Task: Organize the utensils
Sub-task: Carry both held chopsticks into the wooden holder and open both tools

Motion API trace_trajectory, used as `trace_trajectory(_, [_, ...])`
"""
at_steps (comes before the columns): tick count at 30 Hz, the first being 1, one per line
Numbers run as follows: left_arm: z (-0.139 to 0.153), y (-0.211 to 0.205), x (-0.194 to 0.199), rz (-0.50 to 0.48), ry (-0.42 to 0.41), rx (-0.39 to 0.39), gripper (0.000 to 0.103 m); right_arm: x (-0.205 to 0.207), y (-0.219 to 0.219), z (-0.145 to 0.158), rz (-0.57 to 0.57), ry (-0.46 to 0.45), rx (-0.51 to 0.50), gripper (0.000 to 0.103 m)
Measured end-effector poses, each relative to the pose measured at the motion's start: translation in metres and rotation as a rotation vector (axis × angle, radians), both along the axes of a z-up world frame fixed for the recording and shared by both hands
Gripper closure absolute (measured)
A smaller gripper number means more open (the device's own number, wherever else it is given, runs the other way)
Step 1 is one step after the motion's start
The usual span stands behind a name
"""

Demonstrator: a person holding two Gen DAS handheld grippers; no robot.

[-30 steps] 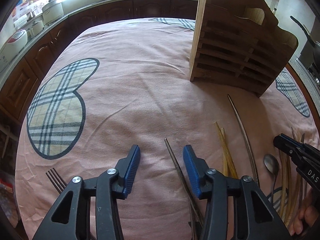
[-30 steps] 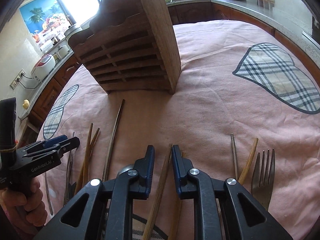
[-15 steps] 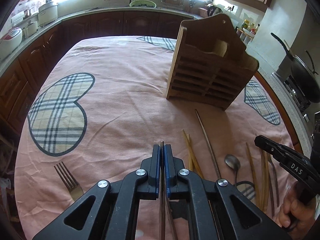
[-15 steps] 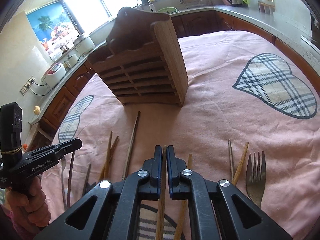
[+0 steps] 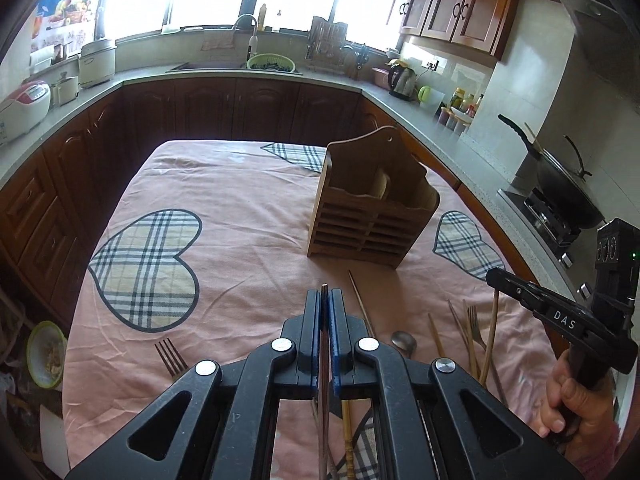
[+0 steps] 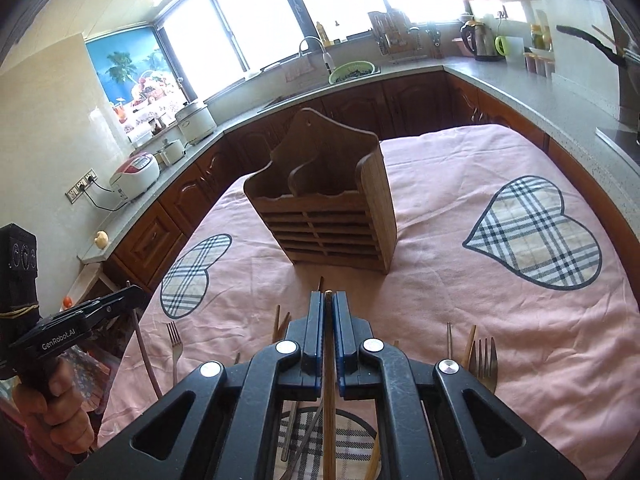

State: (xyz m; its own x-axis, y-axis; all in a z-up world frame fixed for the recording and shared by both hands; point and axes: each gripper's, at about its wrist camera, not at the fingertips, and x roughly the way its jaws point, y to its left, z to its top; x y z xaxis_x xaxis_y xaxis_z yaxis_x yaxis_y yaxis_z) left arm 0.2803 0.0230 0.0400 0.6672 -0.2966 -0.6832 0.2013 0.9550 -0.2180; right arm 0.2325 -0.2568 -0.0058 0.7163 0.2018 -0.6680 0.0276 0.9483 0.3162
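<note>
A wooden utensil holder [image 5: 370,208] stands upright on the pink tablecloth; it also shows in the right wrist view [image 6: 328,208]. My left gripper [image 5: 324,300] is shut on a thin metal chopstick [image 5: 324,400] and holds it above the table, short of the holder. My right gripper [image 6: 328,302] is shut on a wooden chopstick [image 6: 329,420], also lifted, in front of the holder. Loose chopsticks [image 5: 490,340], a spoon [image 5: 404,342] and forks [image 5: 170,358] [image 6: 484,364] lie on the cloth below.
The table [image 5: 240,216] has a pink cloth with plaid hearts. Kitchen counters and dark cabinets [image 5: 240,104] surround it. A wok [image 5: 560,184] sits on the stove at right. A bowl [image 5: 46,354] stands on the floor at left.
Both grippers closed on chopsticks that lay on the cloth, then rose and tilted up; the holder now looks farther and lower in both views.
</note>
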Motion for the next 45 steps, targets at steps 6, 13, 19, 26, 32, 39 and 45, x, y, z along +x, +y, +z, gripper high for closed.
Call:
trace_trajectory(6, [0.023,0.006,-0.014,0.002,-0.058,-0.009,0.101,-0.003,-0.001,0.026,-0.011,-0.063,-0.011,0.099])
trace_trajectory(13, [0.045,0.009,-0.014,0.007,-0.122,-0.030,0.101,0.002,-0.003,0.057,-0.024,-0.145,-0.021,0.099])
trace_trajectory(19, [0.068,0.012,-0.002,0.019,-0.209,-0.082,0.101,0.016,-0.011,0.088,-0.075,-0.254,-0.033,0.099])
trace_trajectory(26, [0.090,0.017,0.018,0.046,-0.320,-0.125,0.101,0.038,-0.026,0.123,-0.139,-0.374,-0.023,0.099])
trace_trajectory(32, [0.089,0.019,0.044,0.071,-0.376,-0.168,0.101,0.053,-0.036,0.143,-0.188,-0.453,-0.009,0.099])
trace_trajectory(39, [0.063,0.004,0.082,0.137,-0.451,-0.171,0.101,0.079,-0.042,0.146,-0.228,-0.489,-0.021,0.099])
trace_trajectory(45, [0.015,-0.025,0.131,0.156,-0.419,-0.180,0.101,0.109,-0.049,0.122,-0.246,-0.469,-0.017,0.099])
